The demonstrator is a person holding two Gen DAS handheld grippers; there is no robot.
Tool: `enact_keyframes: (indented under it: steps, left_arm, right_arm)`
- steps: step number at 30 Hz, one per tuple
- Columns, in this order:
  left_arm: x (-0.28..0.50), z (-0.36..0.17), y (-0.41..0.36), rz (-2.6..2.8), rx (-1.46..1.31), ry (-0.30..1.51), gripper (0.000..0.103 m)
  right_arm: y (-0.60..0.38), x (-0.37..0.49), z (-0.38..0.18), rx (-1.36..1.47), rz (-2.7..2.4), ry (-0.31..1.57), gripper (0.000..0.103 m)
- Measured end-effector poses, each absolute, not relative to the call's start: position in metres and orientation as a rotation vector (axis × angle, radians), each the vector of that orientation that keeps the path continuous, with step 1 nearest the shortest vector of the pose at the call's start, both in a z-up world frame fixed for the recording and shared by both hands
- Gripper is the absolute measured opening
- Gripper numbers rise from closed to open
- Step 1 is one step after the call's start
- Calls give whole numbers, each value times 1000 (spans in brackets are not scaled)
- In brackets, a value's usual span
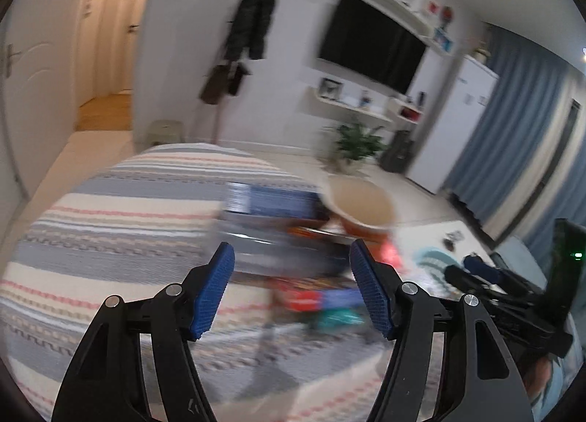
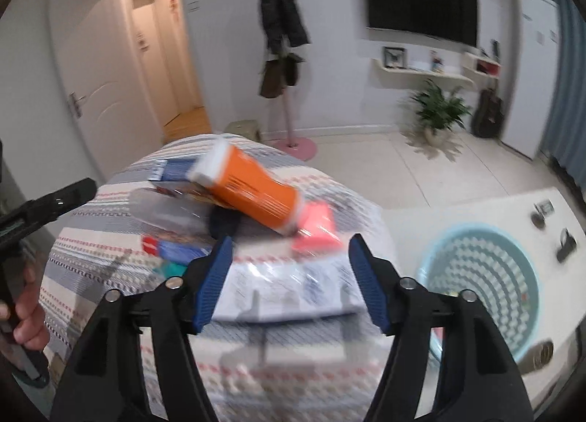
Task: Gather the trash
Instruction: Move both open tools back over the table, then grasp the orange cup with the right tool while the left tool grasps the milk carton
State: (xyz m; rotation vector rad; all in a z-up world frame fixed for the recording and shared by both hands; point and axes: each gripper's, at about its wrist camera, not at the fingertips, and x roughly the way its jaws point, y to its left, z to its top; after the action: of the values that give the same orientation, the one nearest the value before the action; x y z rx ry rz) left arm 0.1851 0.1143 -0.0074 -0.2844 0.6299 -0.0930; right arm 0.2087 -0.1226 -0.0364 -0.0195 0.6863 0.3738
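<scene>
A pile of trash lies on a striped cloth (image 2: 110,275). In the right wrist view it holds an orange paper cup (image 2: 252,191) on its side, a pink packet (image 2: 316,228), blue boxes (image 2: 175,169) and a clear plastic wrapper (image 2: 289,286). My right gripper (image 2: 289,275) is open just above the wrapper. In the left wrist view the same cup (image 1: 362,209) and blurred colourful wrappers (image 1: 315,301) show. My left gripper (image 1: 291,290) is open above them. A light blue mesh basket (image 2: 487,275) stands on a white table at the right.
The right gripper's body (image 1: 505,297) sits to the right in the left wrist view; the left one (image 2: 36,209) shows at the left of the right wrist view. Beyond are a potted plant (image 2: 439,107), a coat stand (image 2: 289,129), a wall TV and tiled floor.
</scene>
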Motion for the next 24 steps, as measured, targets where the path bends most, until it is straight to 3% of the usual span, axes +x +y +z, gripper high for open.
enact_keyframes:
  steps: [8, 12, 16, 24]
  left_arm:
    - [231, -12, 149, -129, -264, 679, 64]
    - [259, -20, 151, -136, -261, 687, 64]
    - [292, -26, 164, -175, -261, 727, 72]
    - [342, -53, 172, -311, -304, 830, 71]
  right_arm:
    - [-84, 252, -37, -46, 425, 721, 66]
    - [-59, 262, -33, -114, 430, 709, 77]
    - [-42, 273, -45, -168, 425, 730, 77]
    - [-26, 296, -59, -135, 426, 782, 74]
